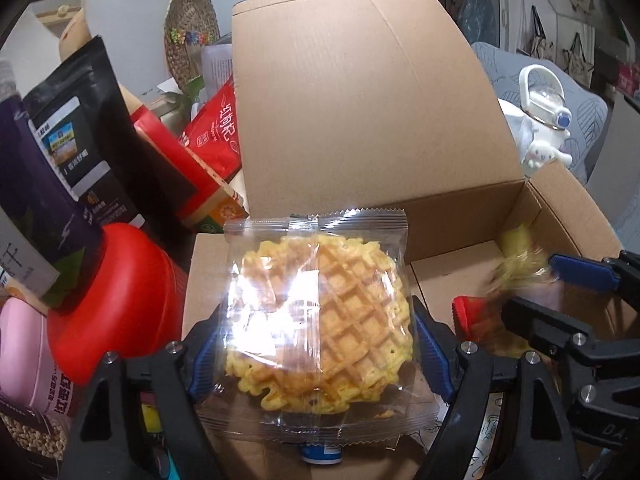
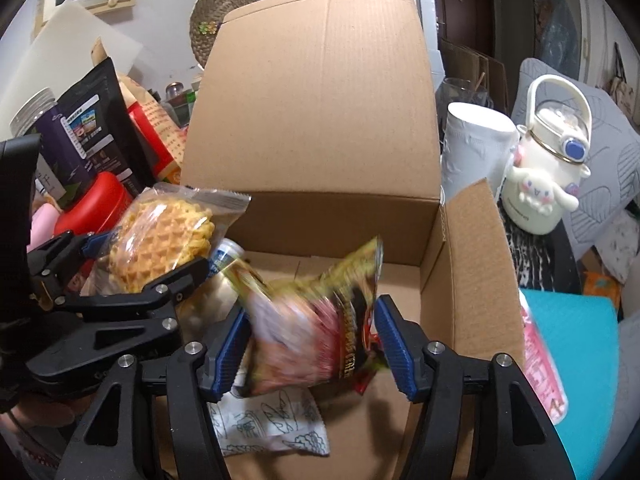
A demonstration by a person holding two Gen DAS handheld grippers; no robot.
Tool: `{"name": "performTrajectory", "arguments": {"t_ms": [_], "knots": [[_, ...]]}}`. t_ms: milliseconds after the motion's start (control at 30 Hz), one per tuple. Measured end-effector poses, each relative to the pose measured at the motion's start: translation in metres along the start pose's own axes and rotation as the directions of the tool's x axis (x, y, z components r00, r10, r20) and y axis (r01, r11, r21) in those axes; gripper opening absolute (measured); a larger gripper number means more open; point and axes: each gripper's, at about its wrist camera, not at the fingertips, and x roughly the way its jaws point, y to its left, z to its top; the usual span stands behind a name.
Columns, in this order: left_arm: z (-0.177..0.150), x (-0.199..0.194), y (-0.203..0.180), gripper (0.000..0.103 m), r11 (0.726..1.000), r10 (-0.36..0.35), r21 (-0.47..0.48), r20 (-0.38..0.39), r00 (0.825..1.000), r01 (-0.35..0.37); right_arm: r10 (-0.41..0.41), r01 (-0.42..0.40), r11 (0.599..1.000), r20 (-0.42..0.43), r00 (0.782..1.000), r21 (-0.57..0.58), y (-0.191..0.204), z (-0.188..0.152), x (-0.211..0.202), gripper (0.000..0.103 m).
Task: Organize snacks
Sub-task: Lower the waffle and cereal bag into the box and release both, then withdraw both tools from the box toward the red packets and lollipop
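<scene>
The snacks are only partly sorted. On your left, beside the open brown cardboard box [image 2: 320,120], a crowd of packs is waiting: a black stand-up pouch [image 1: 80,136], a purple pouch [image 1: 36,200], a red foil bag [image 1: 218,128], a red plastic lid [image 1: 116,300] and a pink tub [image 1: 24,352]. Inside the box you already have a white printed packet [image 2: 276,428] lying on the floor and a small can with a blue label [image 2: 226,256] toward the left wall. So I judge the job well under way but far from finished, with two more items arriving now.

Your left tongs [image 1: 306,344] grasp the round yellow waffle in its clear wrapper [image 1: 320,320]. The blue pads sit against both sides of the wrapper, and the waffle hangs over the box's left wall, not yet set down.

Your right tongs [image 2: 310,340] are over the middle of the box with the yellow-and-red crinkly snack bag [image 2: 316,324] between the blue pads. The bag is blurred. The right pad seems to stand clear of it, so I read this grip as released and the bag as dropping toward the box floor, above the white packet.
</scene>
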Motion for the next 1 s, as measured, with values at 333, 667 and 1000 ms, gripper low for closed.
{"name": "performTrajectory", "arguments": {"t_ms": [333, 667, 1000], "knots": [[-0.003, -0.008, 0.002, 0.082, 1.0, -0.007, 0.002, -0.013, 1.0, 0.007, -0.03, 0.031, 0.999, 0.025, 0.999, -0.024, 0.004, -0.002, -0.011, 0.067], [0.001, -0.041, 0.005, 0.083, 0.999, -0.007, -0.031, 0.071, 0.997, 0.009, -0.021, 0.022, 1.0, 0.088, 0.996, -0.006, 0.003, 0.002, -0.047, 0.067], [0.013, -0.112, 0.014, 0.083, 0.999, -0.017, -0.046, 0.198, 0.98, 0.027, -0.038, 0.044, 0.999, 0.188, 0.982, -0.028, 0.018, 0.009, -0.108, 0.067]]}}
